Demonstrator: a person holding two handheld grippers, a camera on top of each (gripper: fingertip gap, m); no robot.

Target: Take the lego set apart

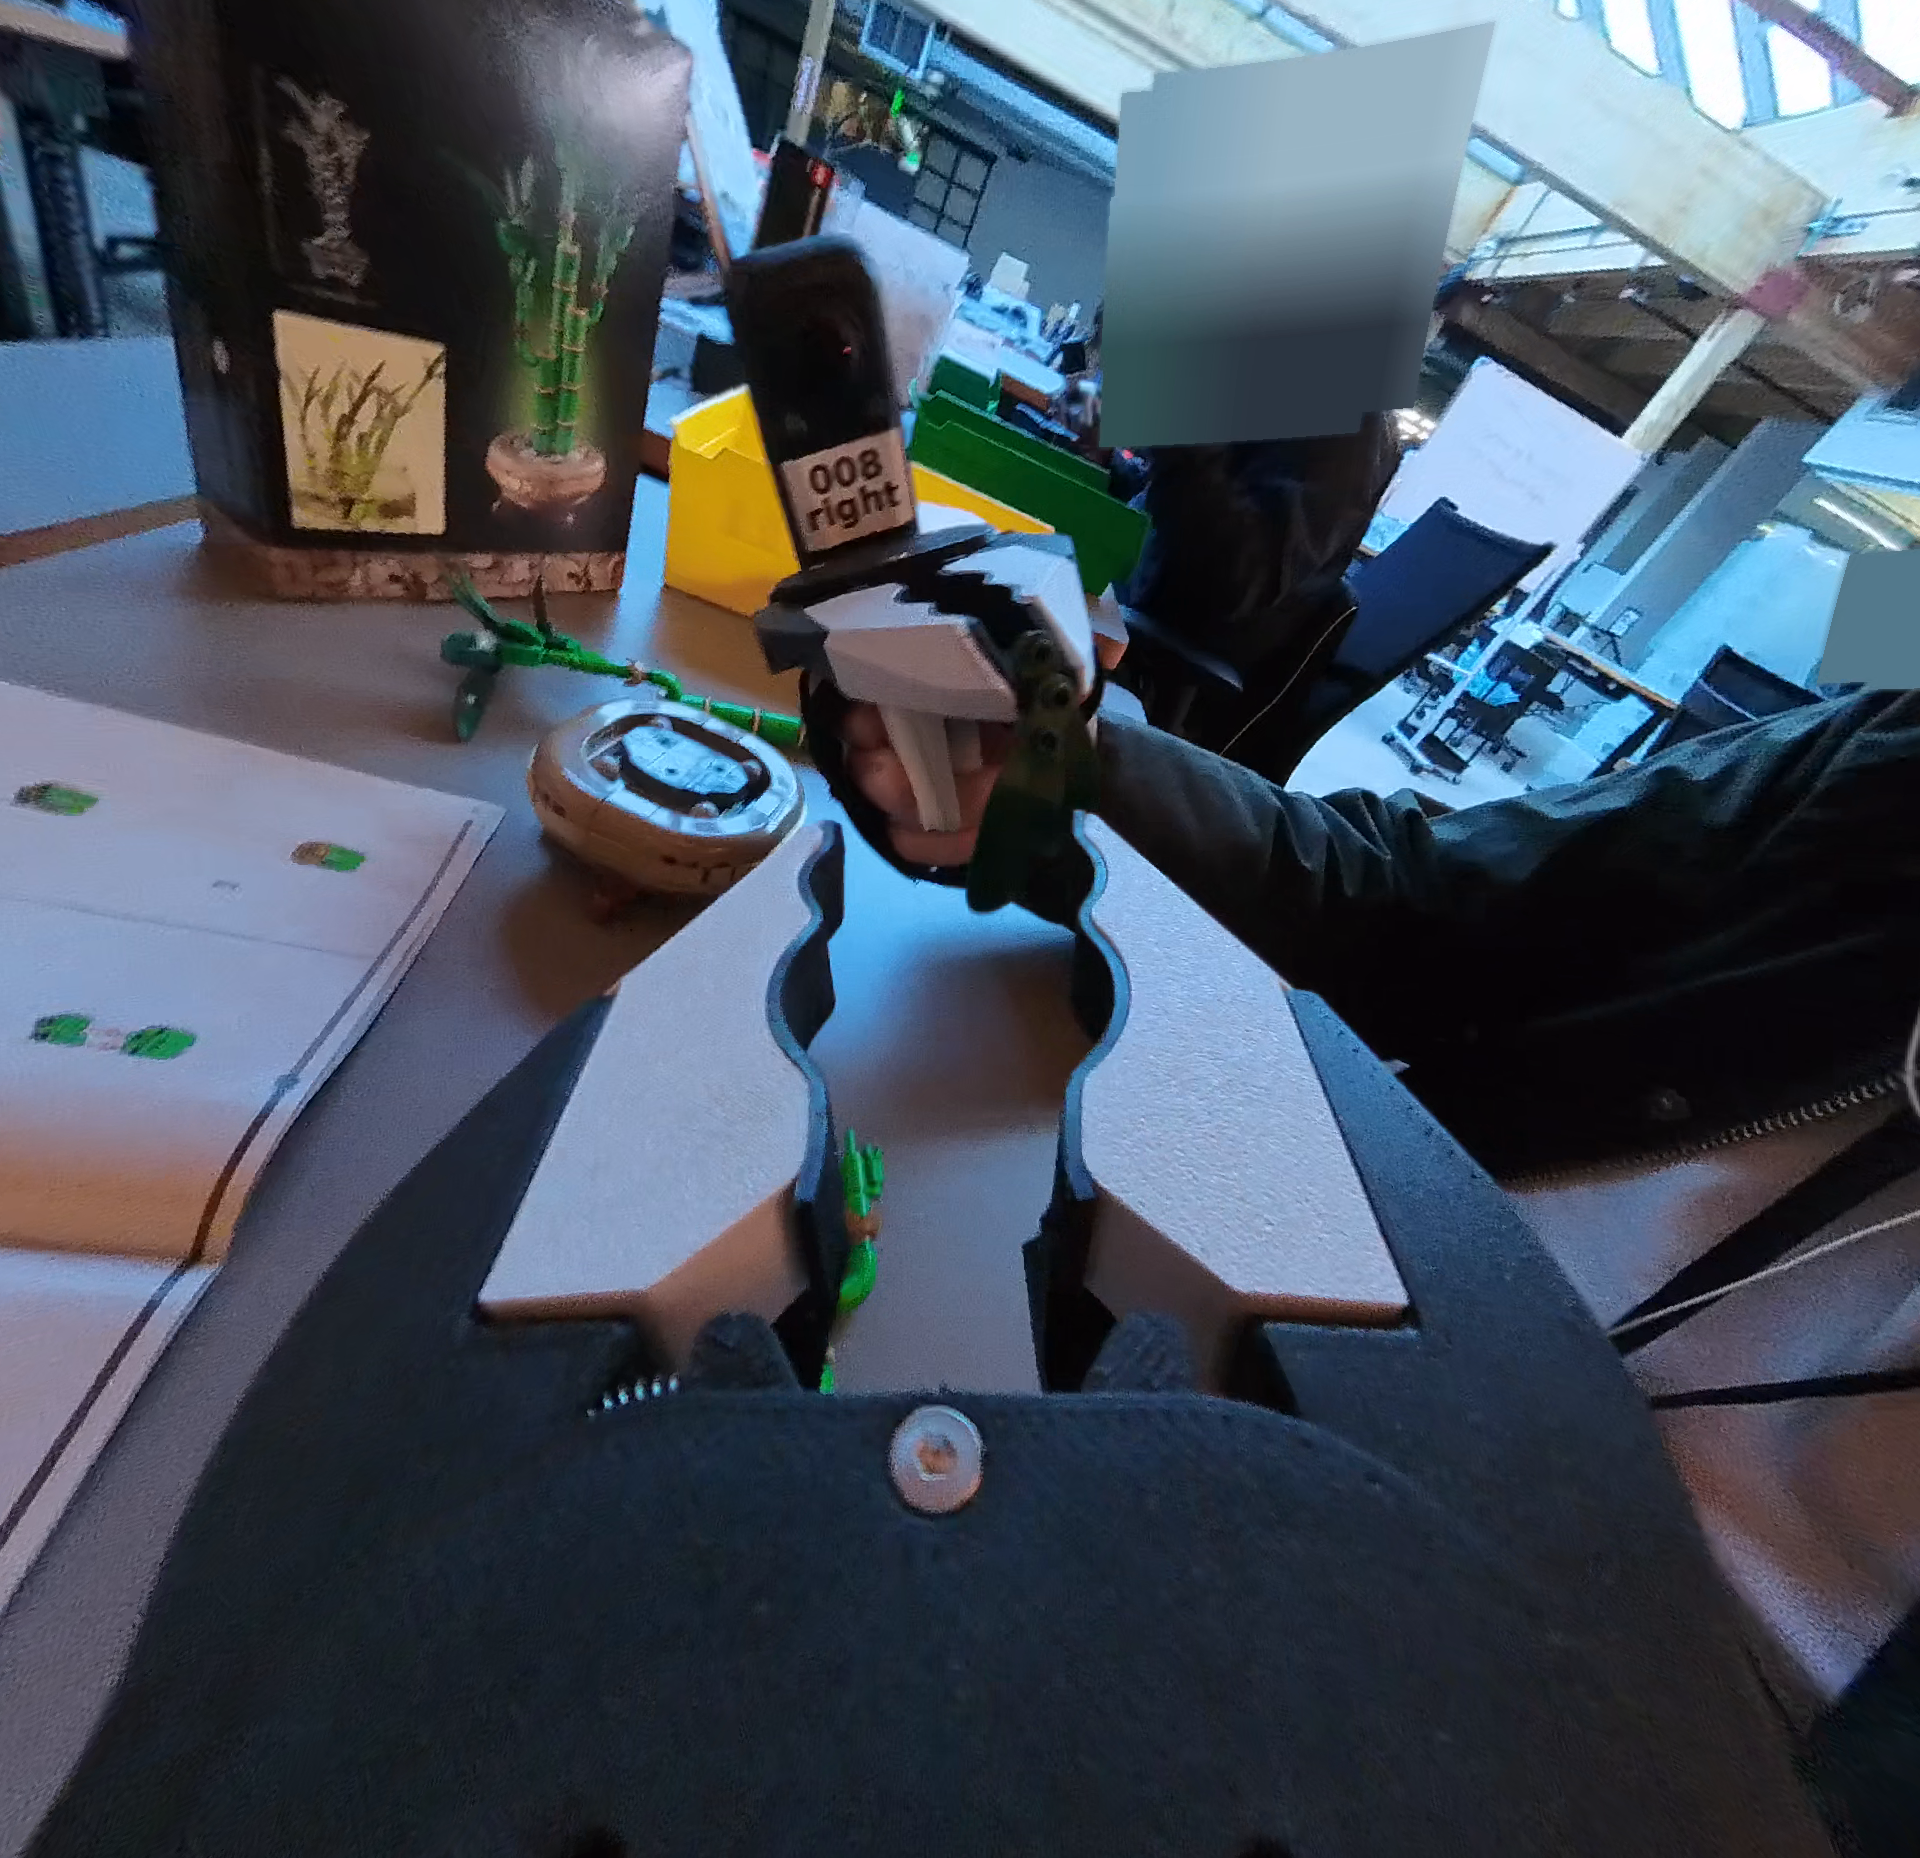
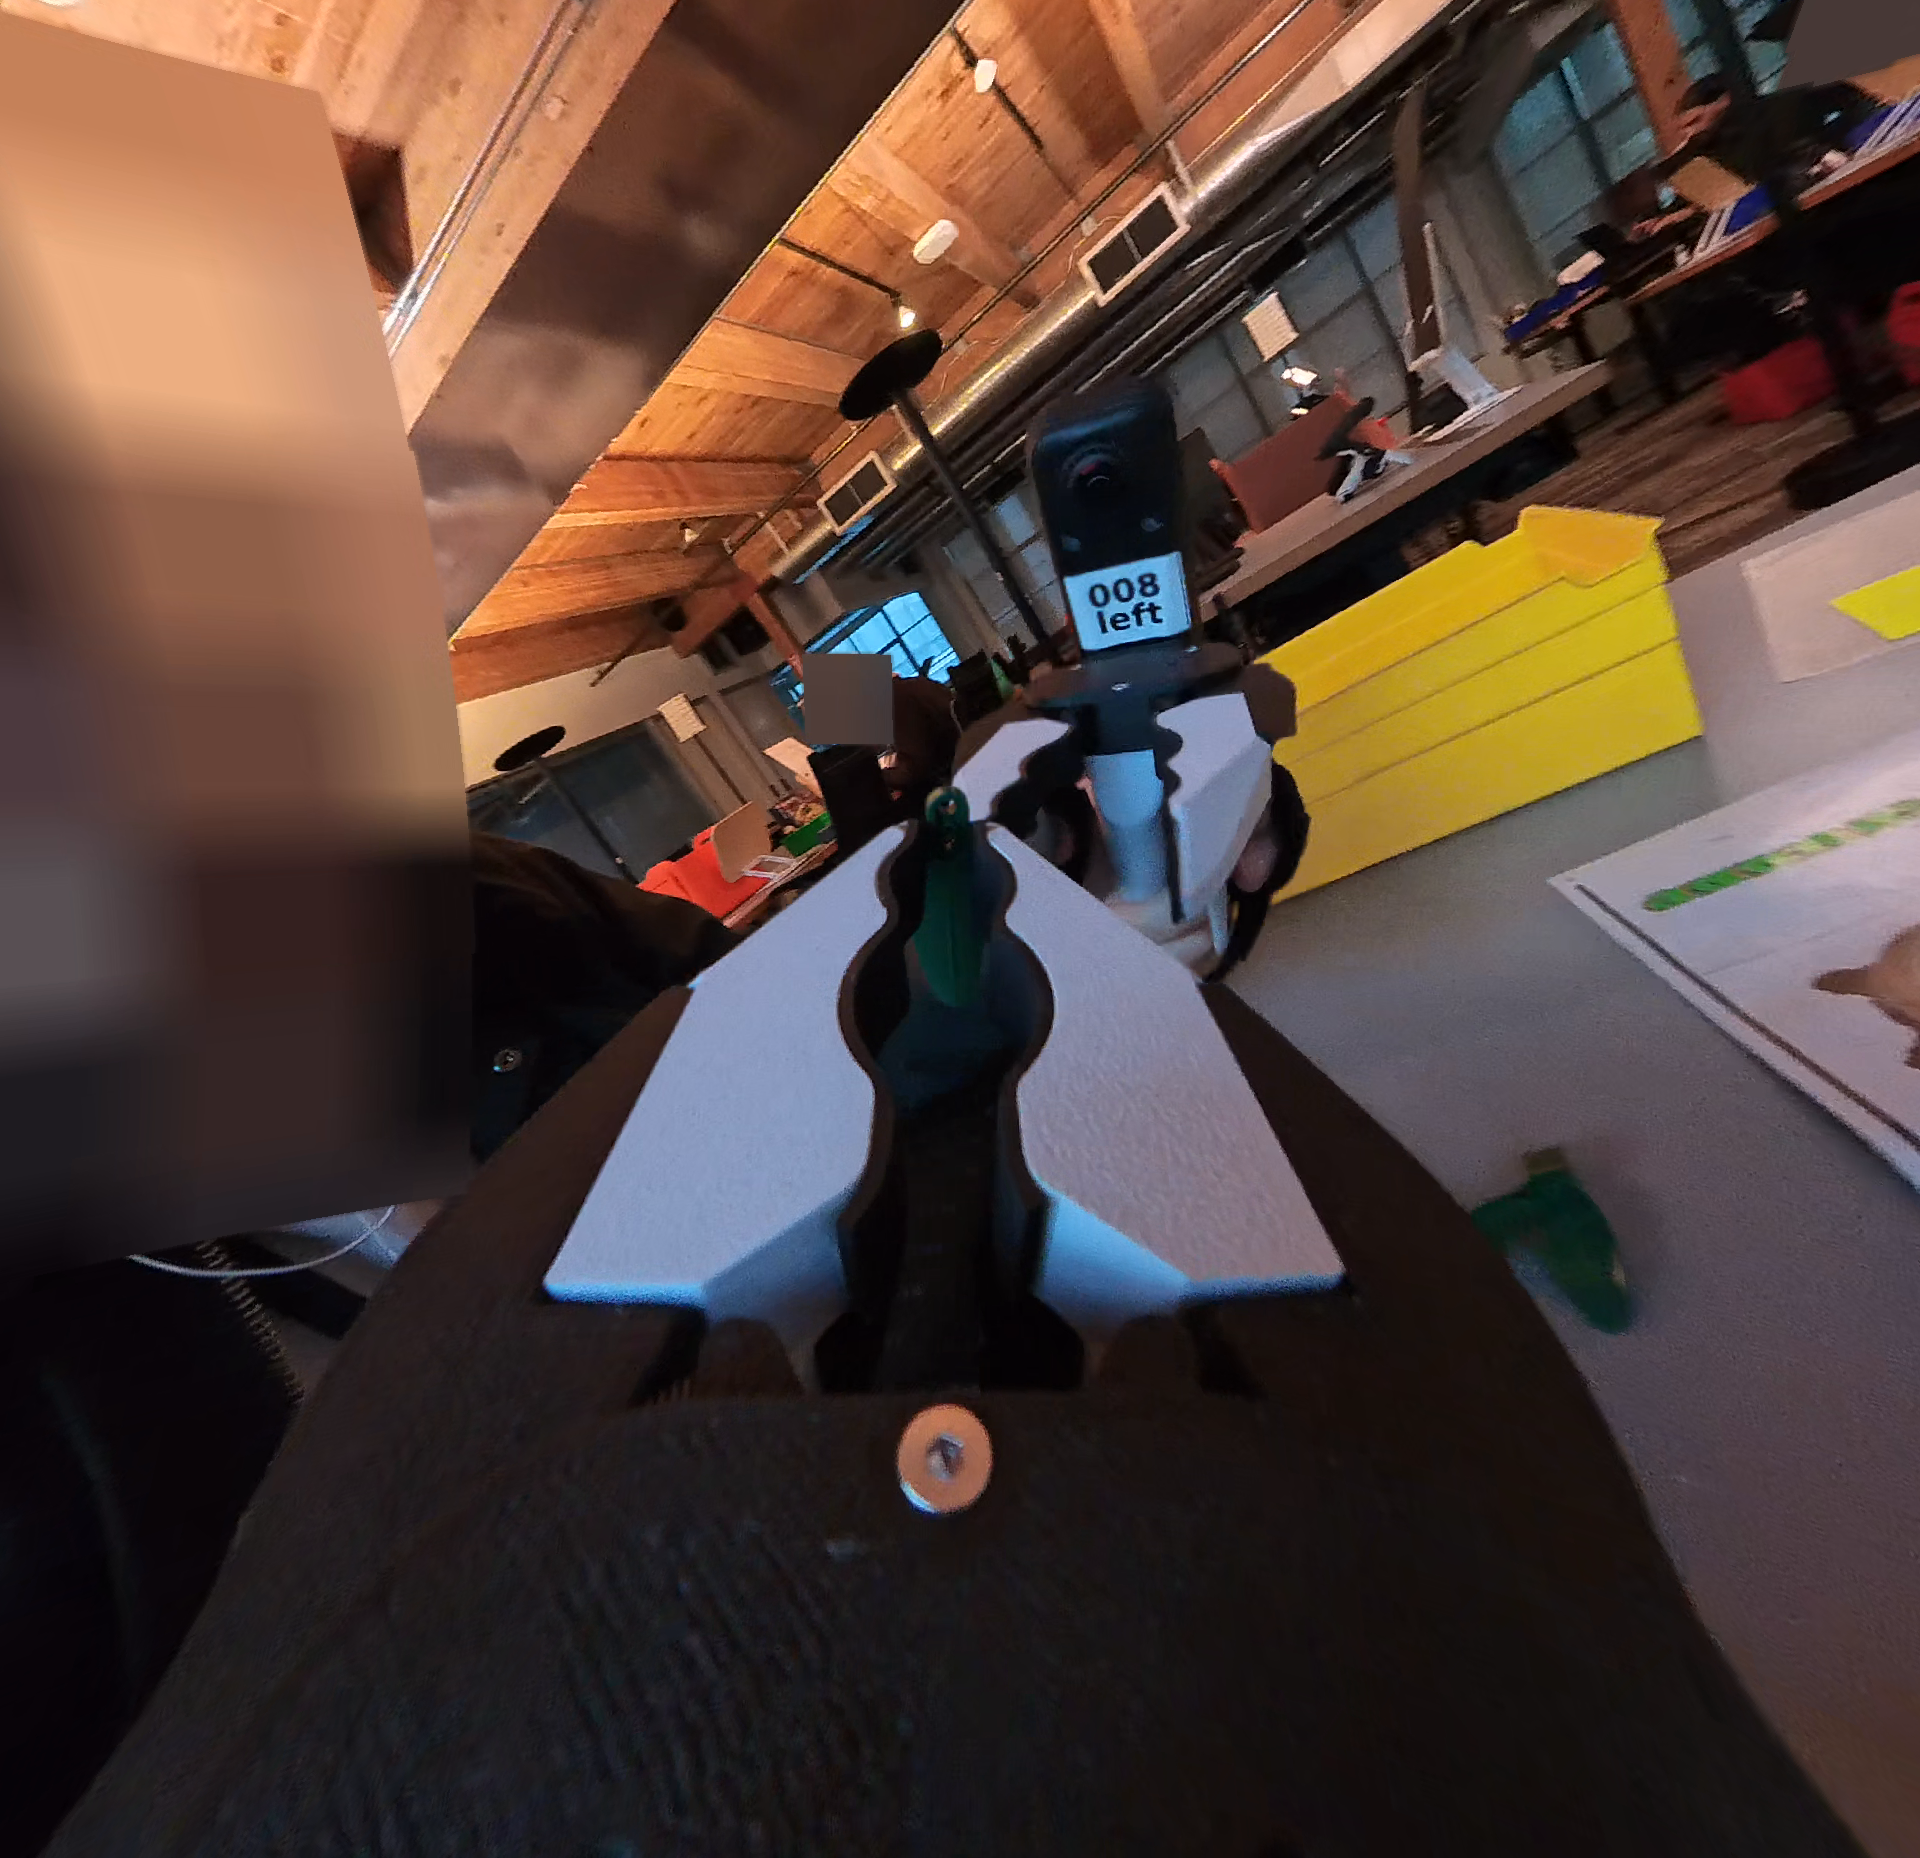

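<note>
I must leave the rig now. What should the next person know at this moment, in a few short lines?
Right gripper: shut on a dark green leaf piece, held up off the table.
Left gripper: open, holds nothing, points toward the right one.
On the table: the round tan pot base with no stalks in it; a bamboo stalk lies behind it; a small green piece lies below the left gripper; another loose green leaf lies beside the right gripper.
Done: stalks are out of the pot, some leaves are off.
Left: put down the held leaf, take apart the stalk and the pot.

Pot (image 1: 665, 806) on table (image 1: 312, 645), box (image 1: 416, 250) behind it.
</note>
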